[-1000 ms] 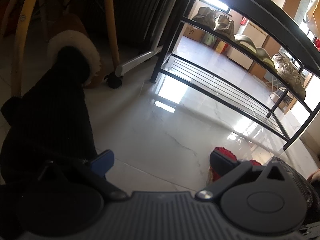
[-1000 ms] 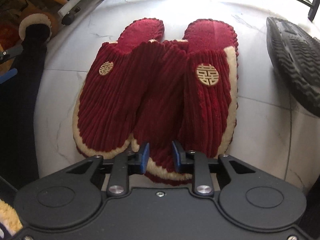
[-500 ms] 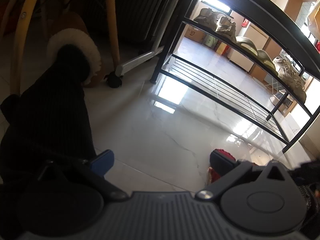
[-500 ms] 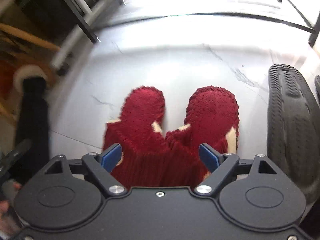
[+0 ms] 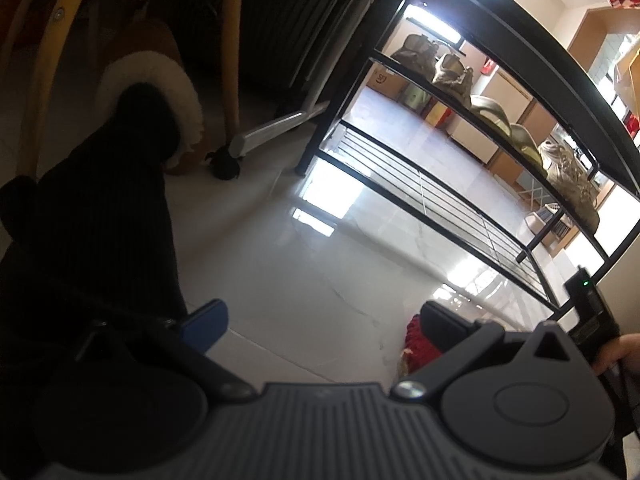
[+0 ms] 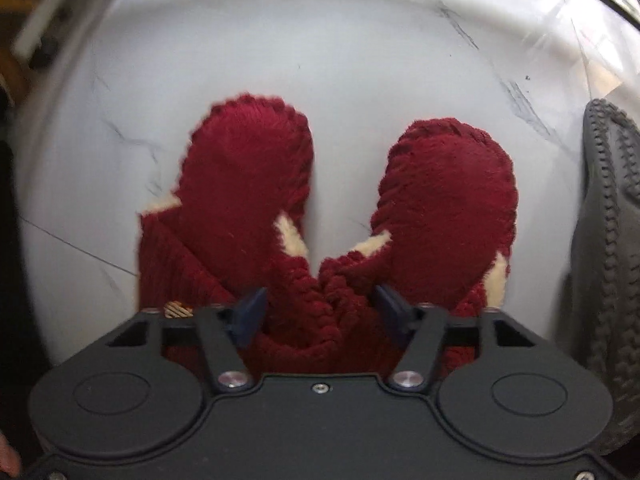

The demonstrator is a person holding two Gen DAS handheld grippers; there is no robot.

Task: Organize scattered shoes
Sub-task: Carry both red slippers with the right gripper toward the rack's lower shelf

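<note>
White marble floor [image 6: 320, 60]; right tool [image 6: 320, 308] just closing around paired red slippers' [image 6: 248, 184] inner edges, left tool [image 5: 320, 320] apart, empty.

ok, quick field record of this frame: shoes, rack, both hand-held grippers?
pair on floor: two dark red corduroy slippers with cream trim, side by side, inner edges touching near the gripper
right hand-held gripper: above the pair, jaws have just been closing around the bunched inner edges; contact of the pads not clear
left hand-held gripper: open, empty
other shoe: grey rubber-soled shoe, on its side, right of the pair
black metal shoe rack: lowest shelf bare where visible, beige shoes above
</note>
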